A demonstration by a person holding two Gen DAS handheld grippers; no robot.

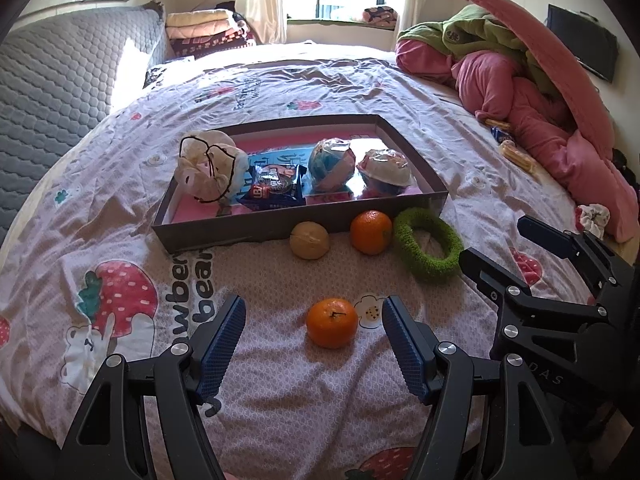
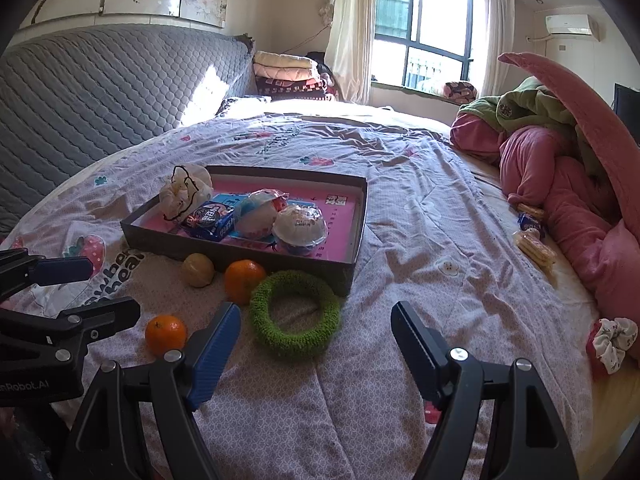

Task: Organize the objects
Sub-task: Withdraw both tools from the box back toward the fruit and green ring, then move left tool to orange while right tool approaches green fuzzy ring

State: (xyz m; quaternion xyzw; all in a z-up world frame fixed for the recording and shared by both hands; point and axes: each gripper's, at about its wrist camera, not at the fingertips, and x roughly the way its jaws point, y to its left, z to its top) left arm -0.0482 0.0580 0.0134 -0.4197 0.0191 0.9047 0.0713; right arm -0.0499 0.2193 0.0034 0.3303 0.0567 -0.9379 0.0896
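Left wrist view: we hold the left gripper (image 1: 314, 346) open around the near orange (image 1: 331, 322), untouched; right gripper (image 2: 316, 344) open, bare bed (image 2: 420, 216) beyond the tray's (image 2: 240, 254) right edge.

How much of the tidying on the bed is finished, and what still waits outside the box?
Done: the shallow brown cardboard box already holds a pale cloth pouch, a dark blue snack packet and two wrapped round bowls.
In hand: nothing; the left gripper is open around the nearer orange tangerine, and the right gripper is open too.
Left: that tangerine, a second tangerine, a yellowish round fruit and a fuzzy green ring.
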